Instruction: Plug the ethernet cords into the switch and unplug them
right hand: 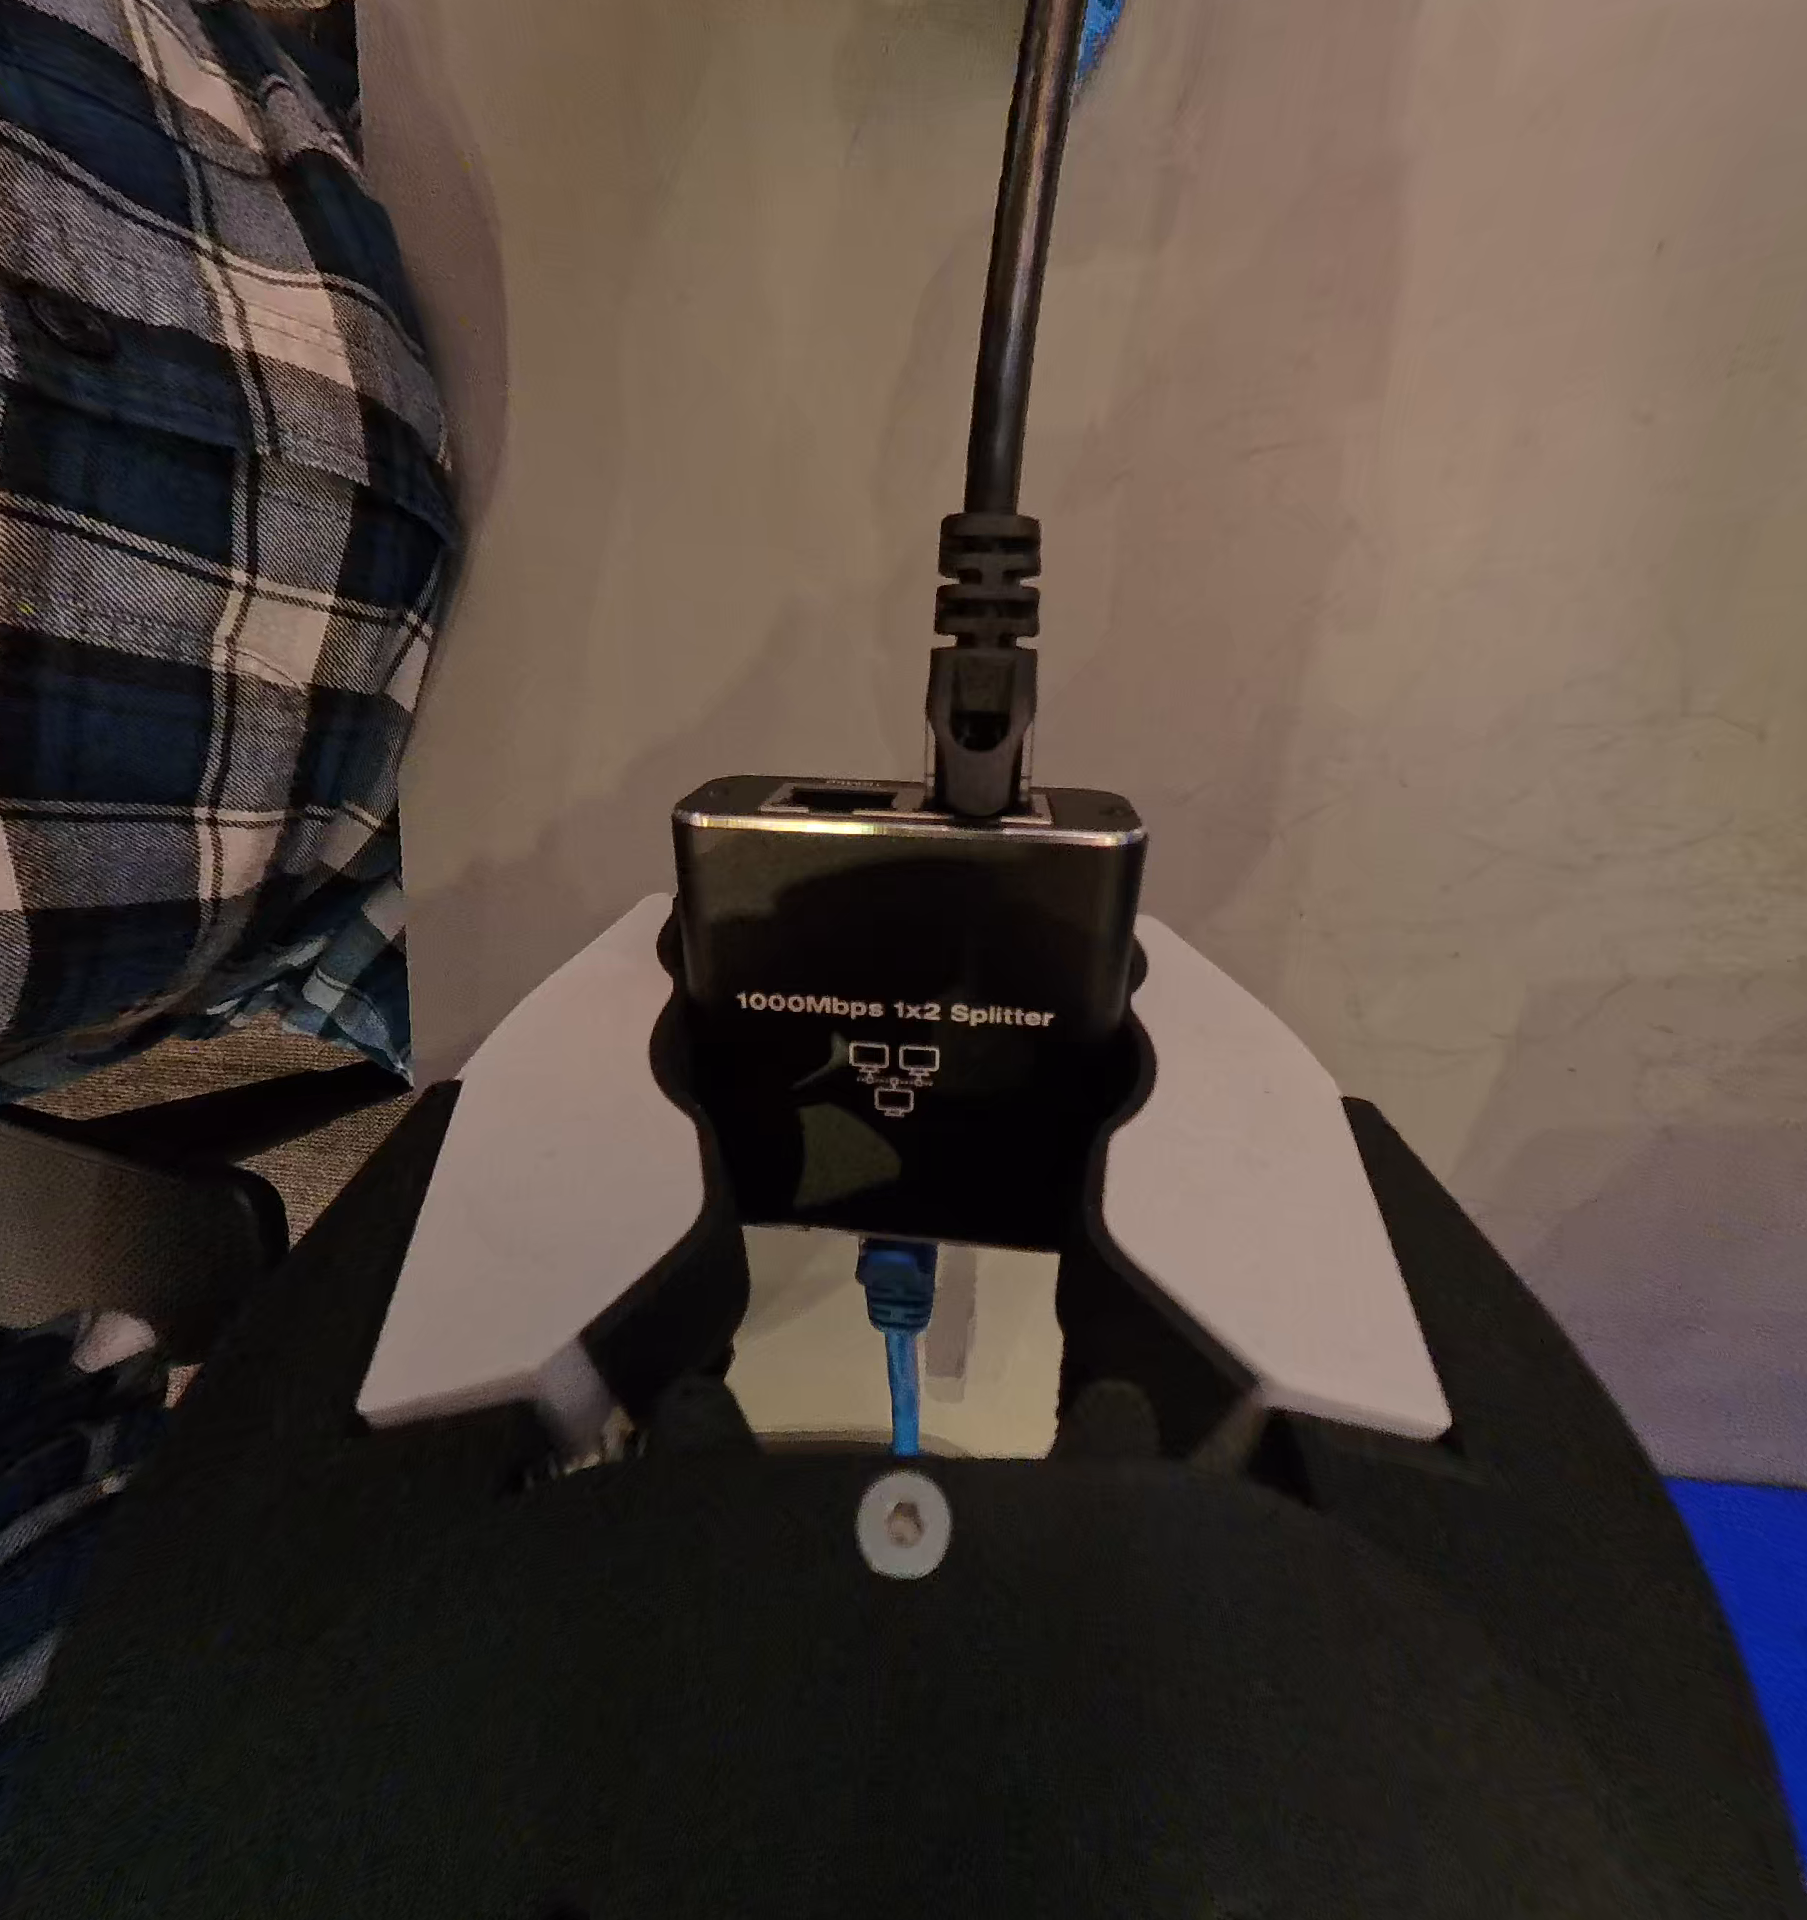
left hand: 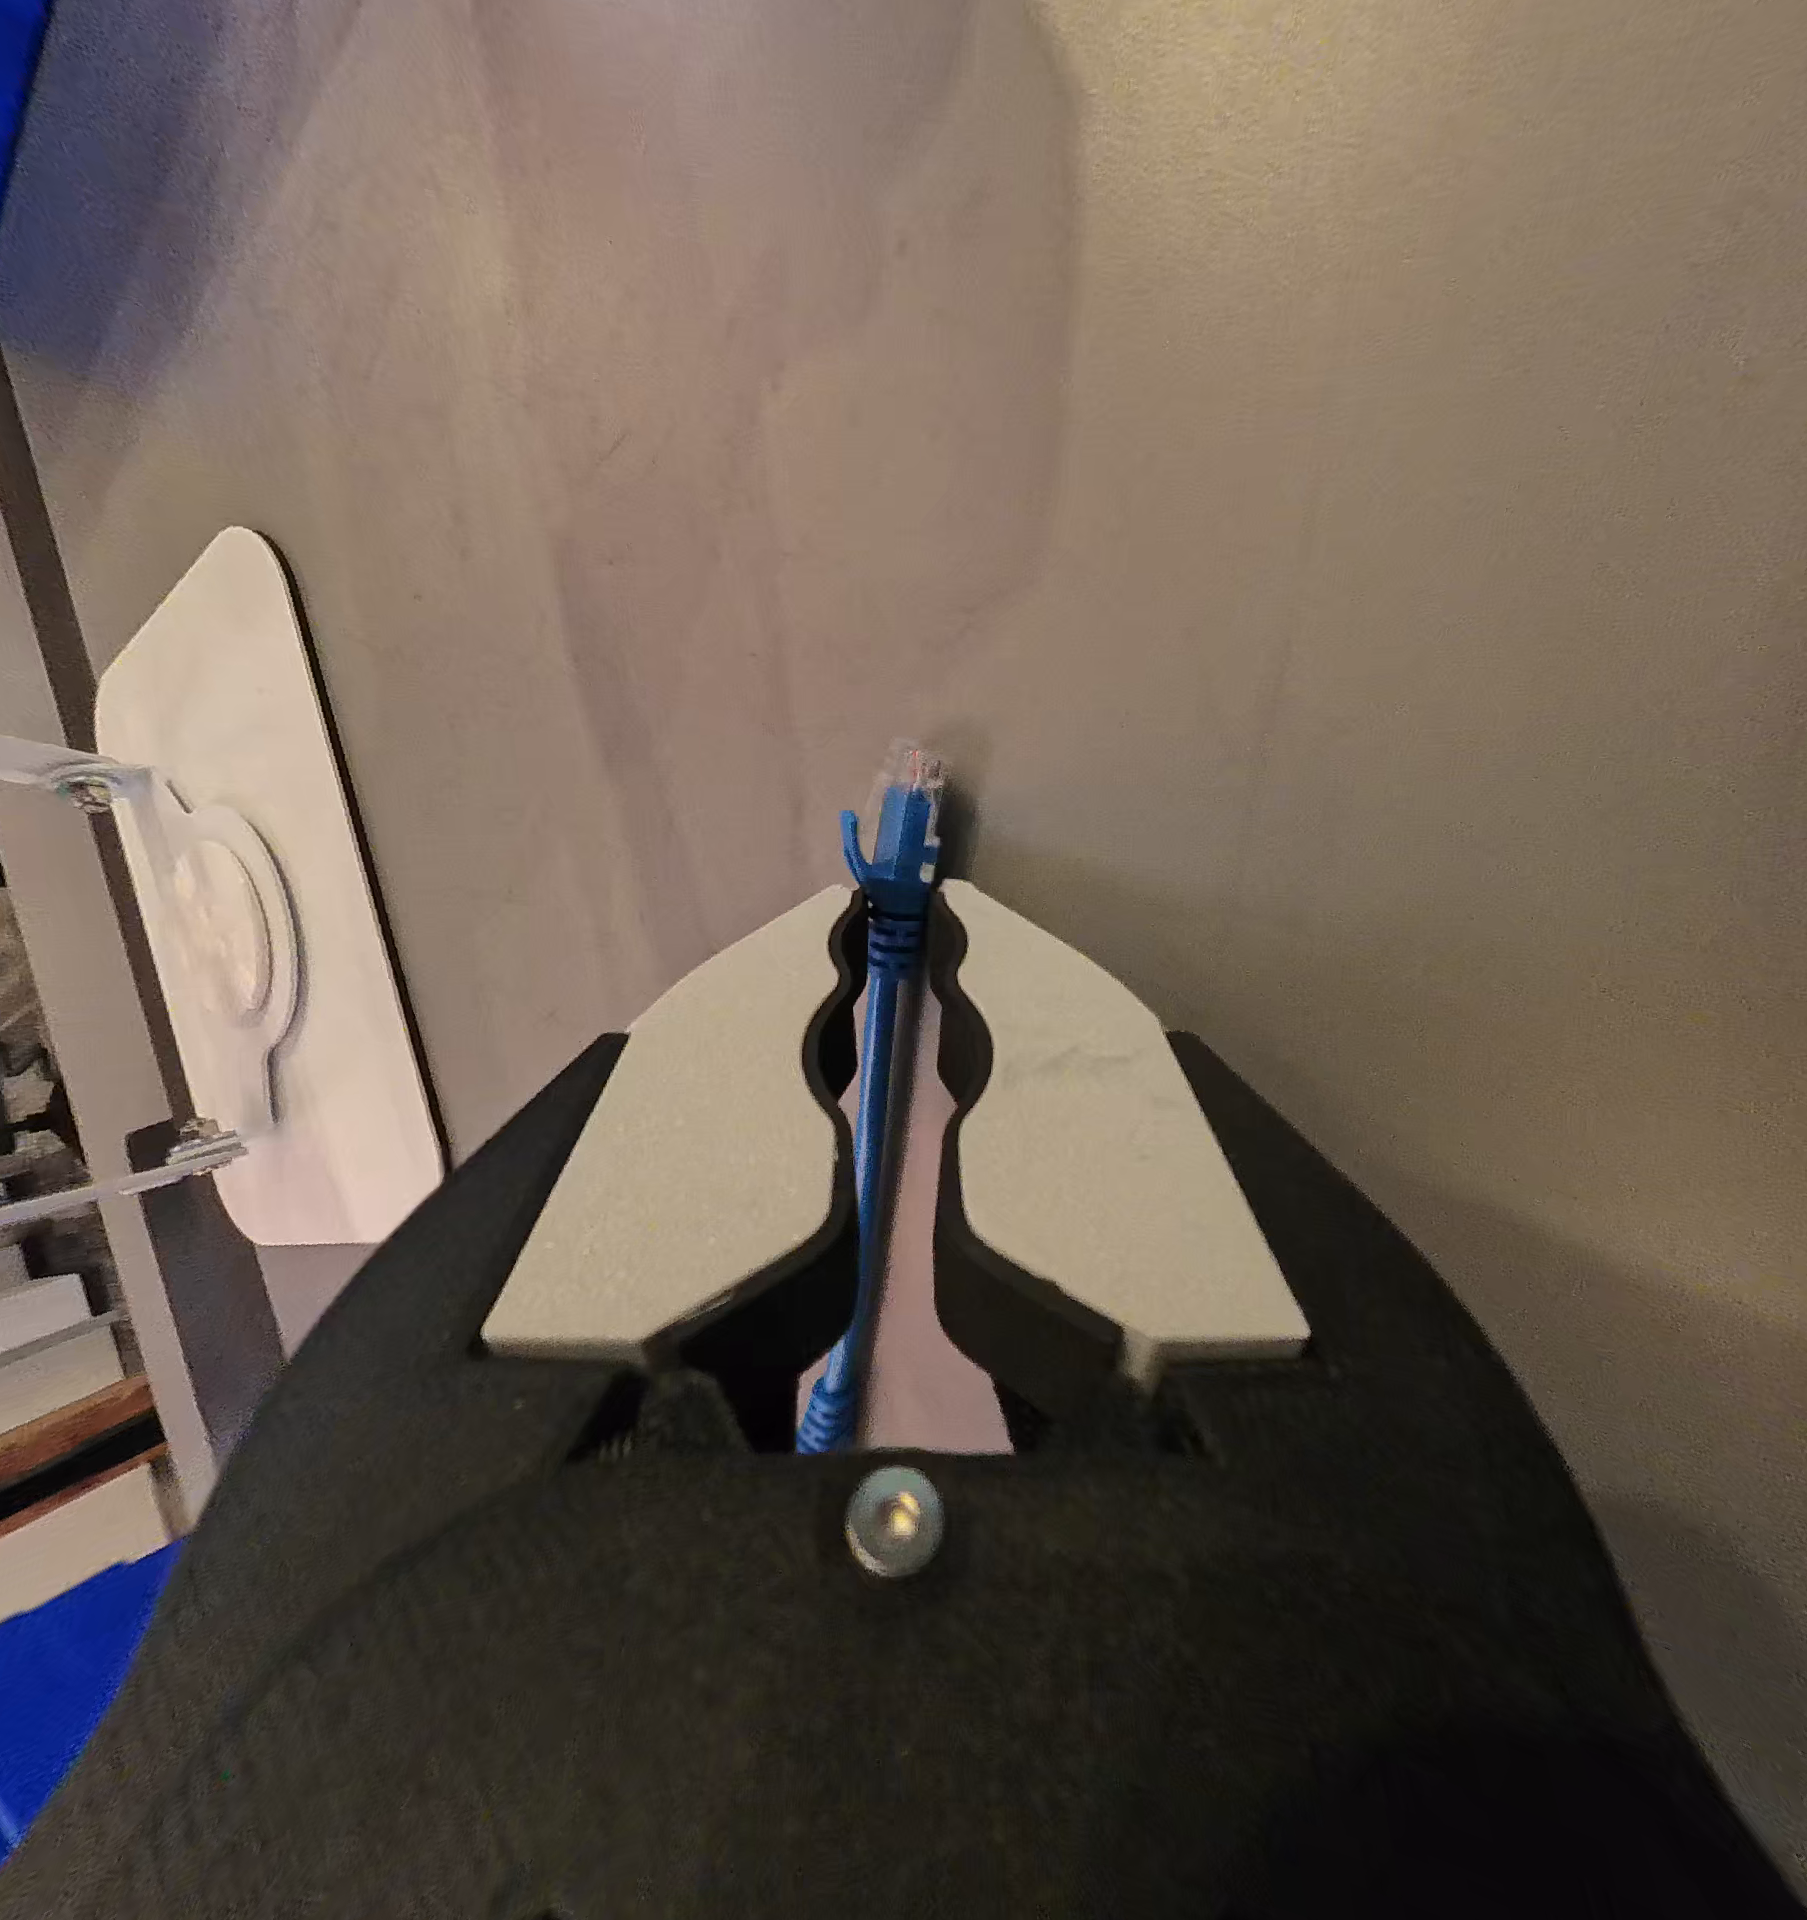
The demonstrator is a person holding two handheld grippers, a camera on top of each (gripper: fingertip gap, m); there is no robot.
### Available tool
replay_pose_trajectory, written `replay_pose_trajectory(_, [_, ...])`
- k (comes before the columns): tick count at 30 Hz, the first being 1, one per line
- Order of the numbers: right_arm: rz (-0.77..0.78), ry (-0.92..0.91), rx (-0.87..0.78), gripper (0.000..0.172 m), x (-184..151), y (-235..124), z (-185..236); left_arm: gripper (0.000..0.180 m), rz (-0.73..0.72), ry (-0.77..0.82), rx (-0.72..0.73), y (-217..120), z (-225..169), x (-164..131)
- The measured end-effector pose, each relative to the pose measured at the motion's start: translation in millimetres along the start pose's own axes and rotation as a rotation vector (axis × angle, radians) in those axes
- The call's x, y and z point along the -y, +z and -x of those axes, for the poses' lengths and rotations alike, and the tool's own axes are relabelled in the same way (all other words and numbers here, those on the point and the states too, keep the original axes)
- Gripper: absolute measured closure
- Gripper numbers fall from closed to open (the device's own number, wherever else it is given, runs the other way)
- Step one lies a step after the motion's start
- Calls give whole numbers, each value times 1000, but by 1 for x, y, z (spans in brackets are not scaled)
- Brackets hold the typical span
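My left gripper is shut on a blue ethernet cord just behind its plug. The clear-tipped plug sticks out past the fingertips over a bare beige surface. My right gripper is shut on a black switch box, clamped by its sides. A black ethernet cord is plugged into the right-hand port on the box's far face. The left-hand port beside it is empty. A second blue cord is plugged into the near end of the box, between the fingers.
A white rounded board with a clear bracket lies at the left in the left wrist view. A person in a plaid shirt stands at the left in the right wrist view. A blue patch shows at the lower right. Some 25 centimetres of space lies between my two pairs of fingers.
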State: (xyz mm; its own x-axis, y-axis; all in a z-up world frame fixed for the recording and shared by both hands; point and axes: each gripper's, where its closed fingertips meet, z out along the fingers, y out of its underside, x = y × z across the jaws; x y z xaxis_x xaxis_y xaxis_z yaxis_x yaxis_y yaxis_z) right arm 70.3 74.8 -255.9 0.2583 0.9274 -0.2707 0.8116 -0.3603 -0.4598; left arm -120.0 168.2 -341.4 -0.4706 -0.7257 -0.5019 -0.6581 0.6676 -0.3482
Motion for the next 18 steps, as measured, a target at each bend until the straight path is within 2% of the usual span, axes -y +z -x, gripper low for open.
replay_pose_trajectory(1, [0, -1, 1, 96, 0, 0, 0, 171, -8, -16, -1, 1, 1, 0])
replay_pose_trajectory(4, [3, -4, 6, 96, 1, 2, 1, 172, -24, -54, 0, 3, 4, 0])
replay_pose_trajectory(10, [6, 13, -2, 96, 2, 5, -2, 172, 40, -64, 142, 2, 20, -3])
replay_pose_trajectory(16, [13, 63, -30, 96, 6, 1, -17, 172, 33, -94, 334, -39, 56, 5])
replay_pose_trajectory(18, [18, 64, -24, 96, 8, 2, -21, 172, 48, -83, 365, -41, 61, 8])
